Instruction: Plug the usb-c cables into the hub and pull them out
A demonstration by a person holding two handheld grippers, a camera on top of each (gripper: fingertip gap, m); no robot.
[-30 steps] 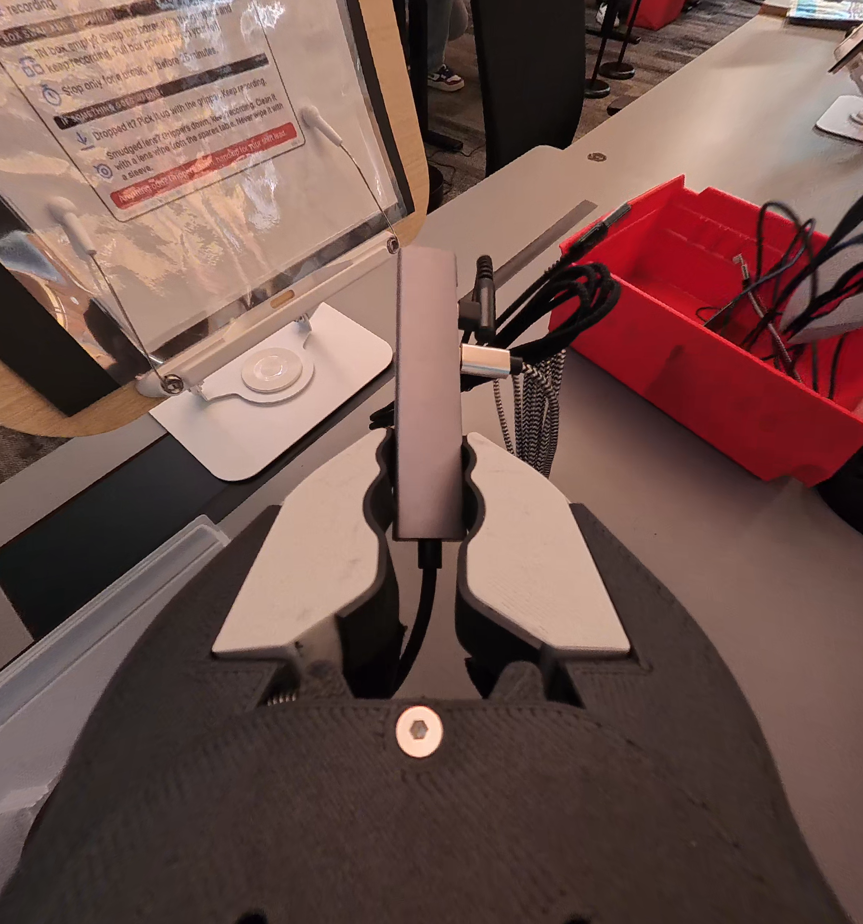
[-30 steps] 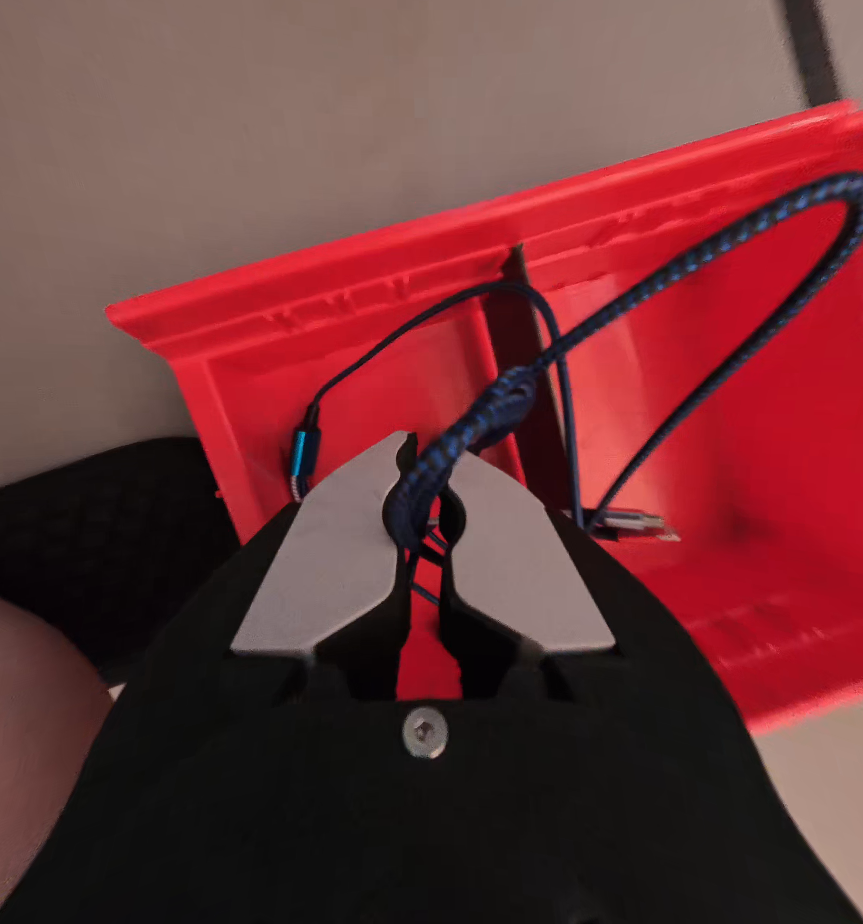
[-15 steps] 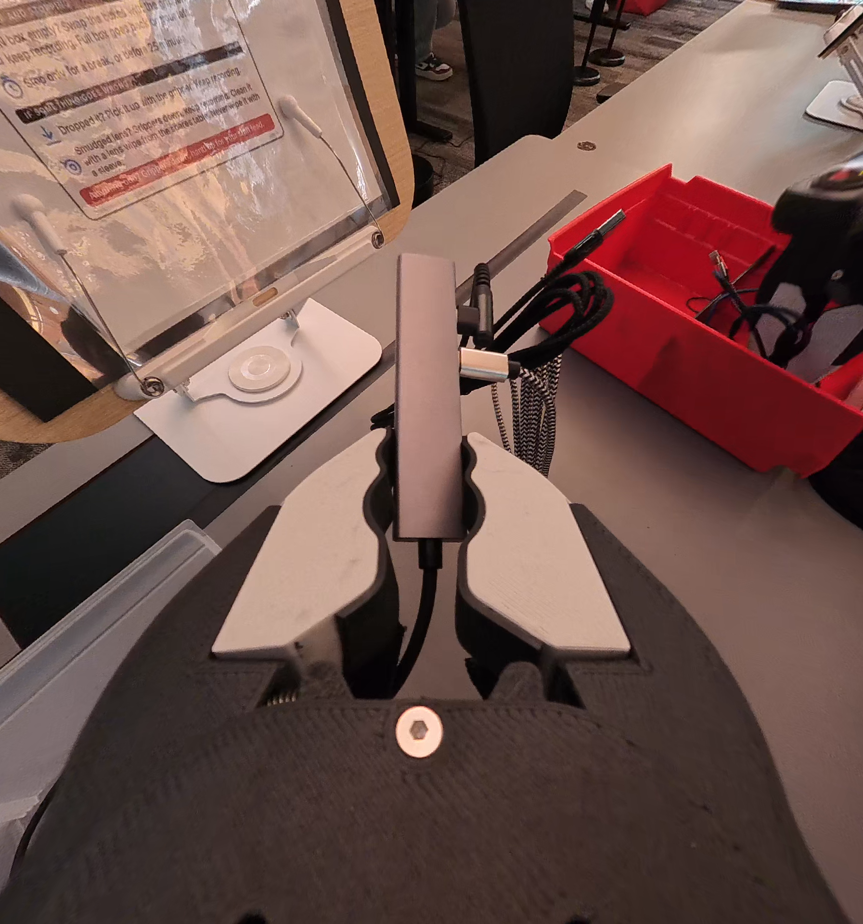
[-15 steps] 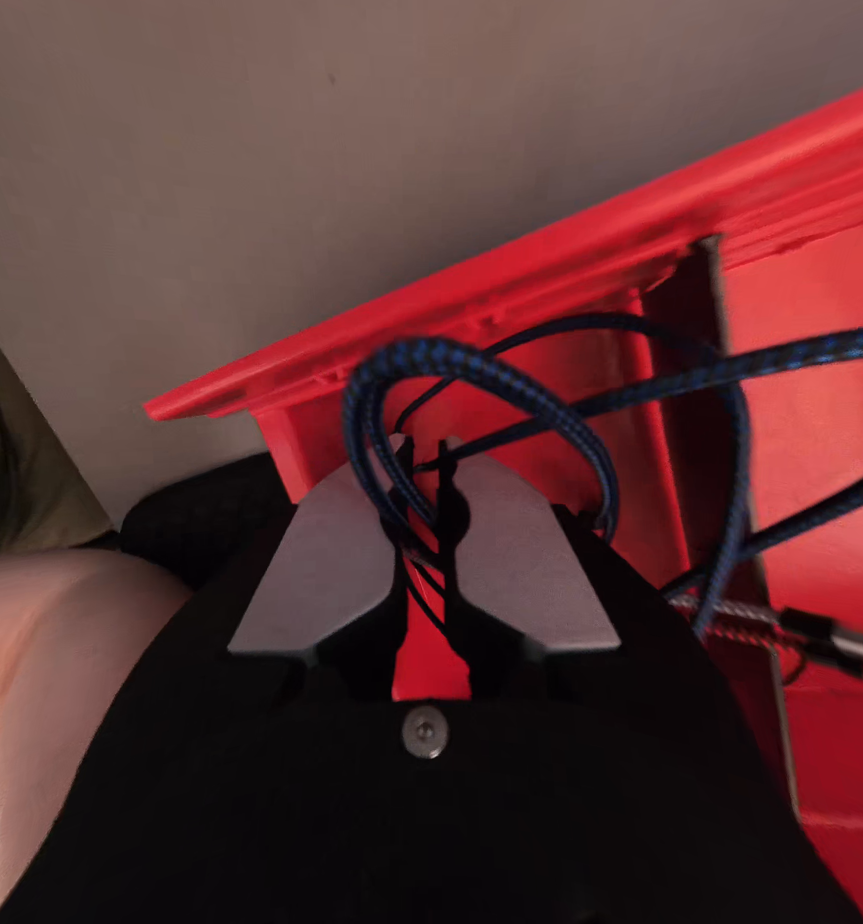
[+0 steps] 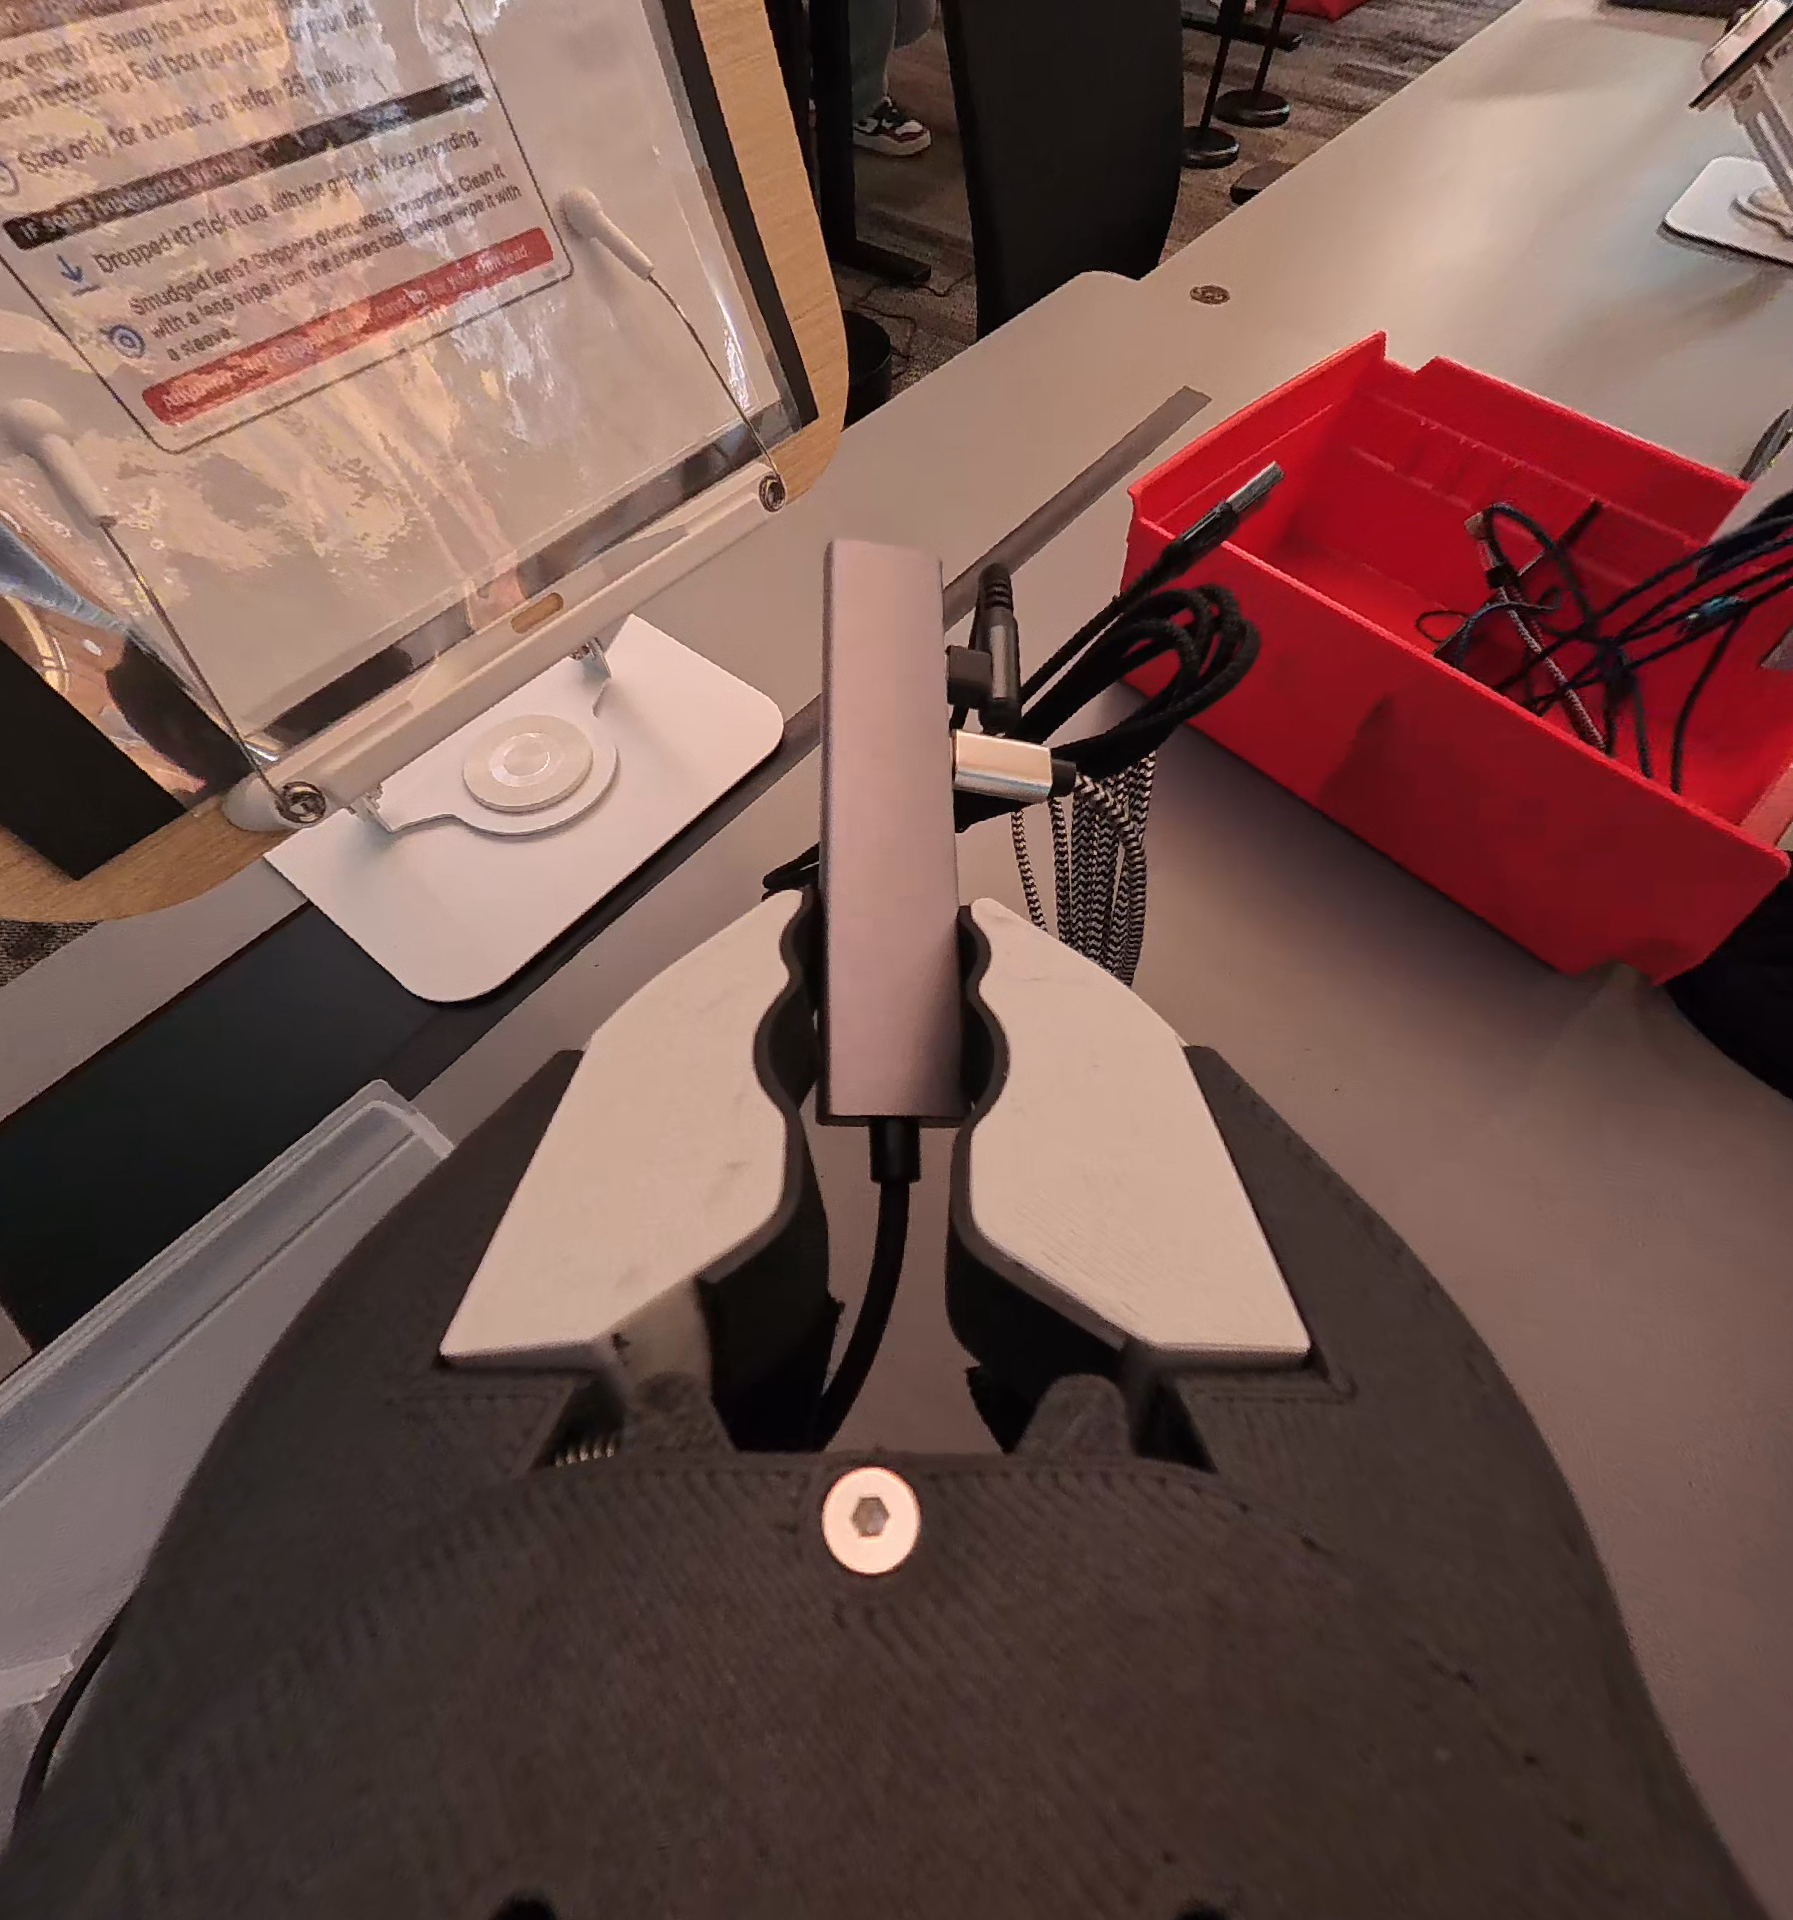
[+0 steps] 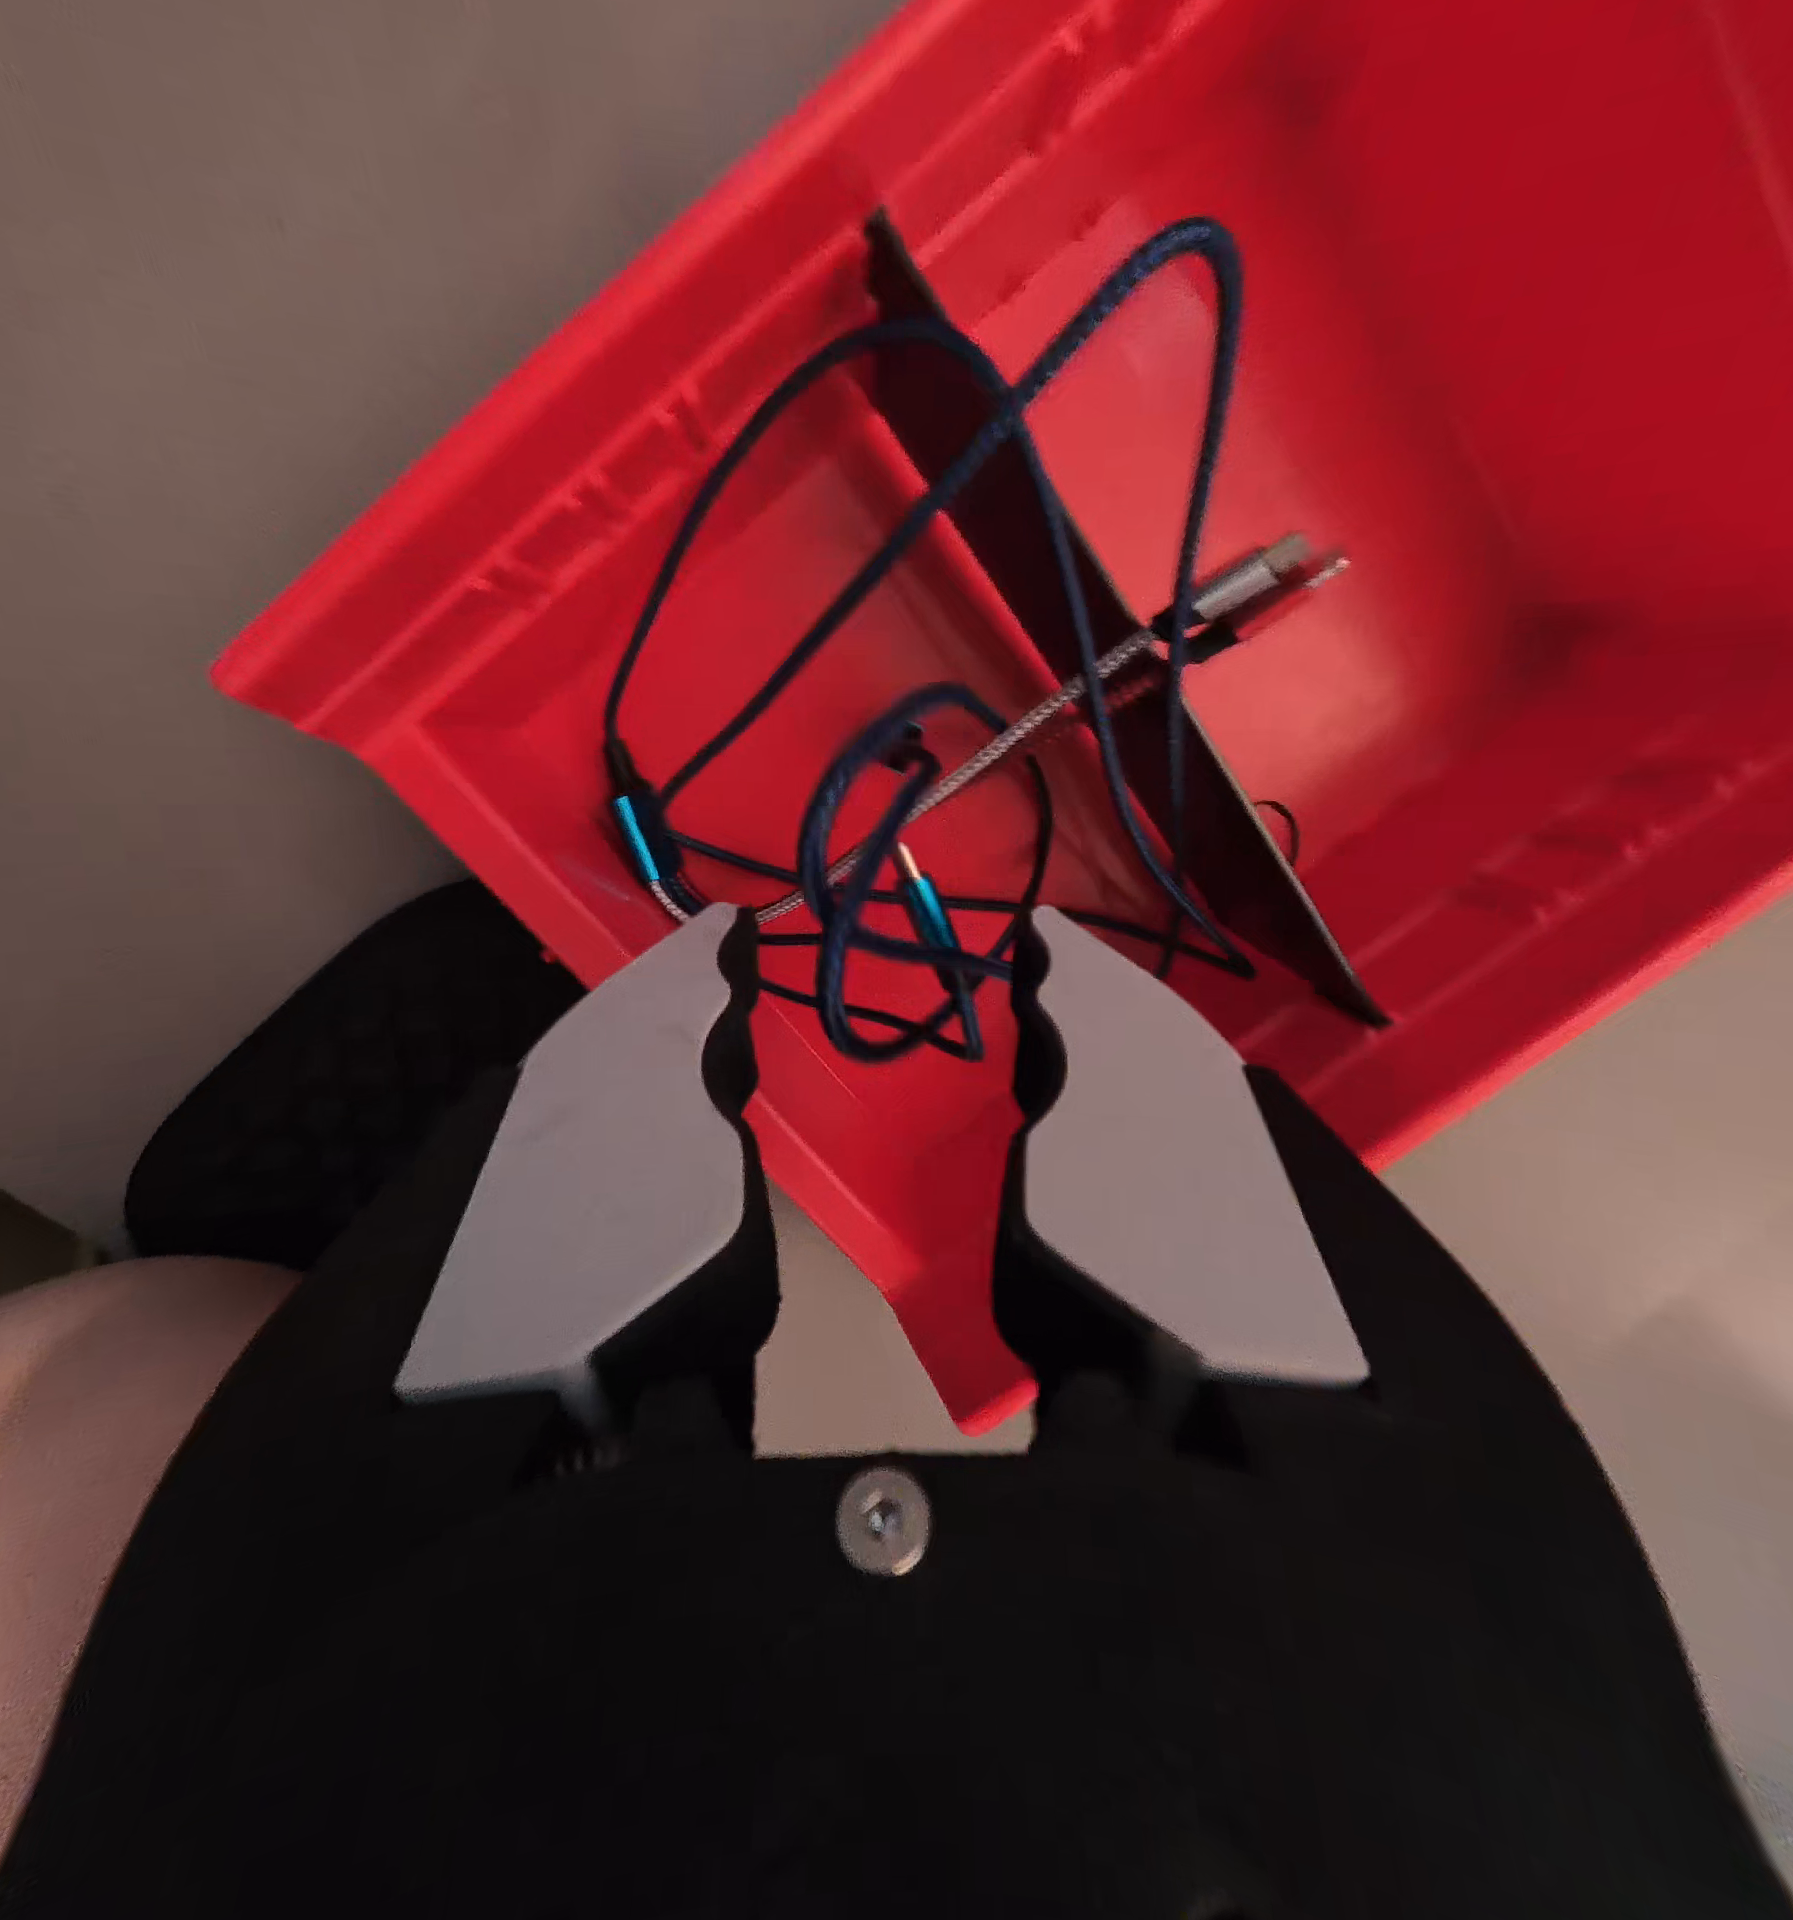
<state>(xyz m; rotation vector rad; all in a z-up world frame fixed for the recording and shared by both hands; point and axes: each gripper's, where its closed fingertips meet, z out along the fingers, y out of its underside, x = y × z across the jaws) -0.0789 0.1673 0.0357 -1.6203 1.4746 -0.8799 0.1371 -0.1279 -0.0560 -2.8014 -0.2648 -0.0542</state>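
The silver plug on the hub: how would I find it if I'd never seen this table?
Find the red bin, then look left to the grey hub clamped upright in the left gripper. On its right side sits the silver plug, the only shiny metal one; the plug above is black.

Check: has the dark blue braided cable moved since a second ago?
Yes. The dark blue braided cable left the right tool, now open, and lies inside the red plastic bin.

A printed instruction sheet (image 5: 248, 229) with lines of text stands in the clear tabletop holder (image 5: 476, 499)
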